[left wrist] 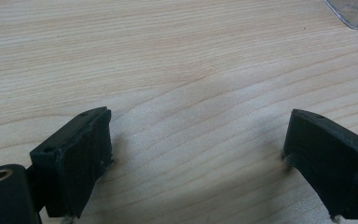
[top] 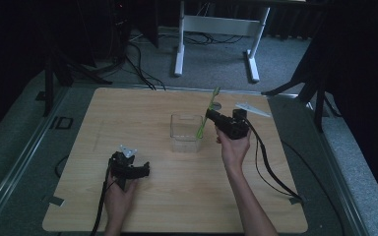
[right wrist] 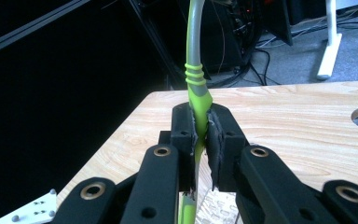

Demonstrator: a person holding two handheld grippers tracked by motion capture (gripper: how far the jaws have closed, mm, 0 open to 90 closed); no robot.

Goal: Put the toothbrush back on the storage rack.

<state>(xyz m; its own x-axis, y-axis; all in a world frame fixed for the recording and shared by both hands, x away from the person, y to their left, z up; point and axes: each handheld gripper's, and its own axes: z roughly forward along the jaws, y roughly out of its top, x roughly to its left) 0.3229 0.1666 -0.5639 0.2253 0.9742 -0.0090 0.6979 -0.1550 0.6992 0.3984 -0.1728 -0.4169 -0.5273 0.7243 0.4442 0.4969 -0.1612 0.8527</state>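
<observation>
The right gripper (top: 211, 116), held up in the person's right hand (top: 235, 147) just right of the table's middle, is clamped on a green utensil (top: 205, 118); in the right gripper view its black jaws press together on the green handle (right wrist: 199, 100), whose ribbed collar leads into a grey stem rising past the top of the frame. From above, the utensil stands steeply, its lower end dipping at the right wall of a clear plastic container (top: 185, 132) that sits near the centre of the wooden table (top: 142, 108), its upper end leaning far and right. The left gripper (top: 145, 169) rests low on the near left part of the table in the left hand (top: 119, 195), jaws spread wide with bare wood between them (left wrist: 196, 154), a corner of the container (left wrist: 354, 11) showing at the far right.
</observation>
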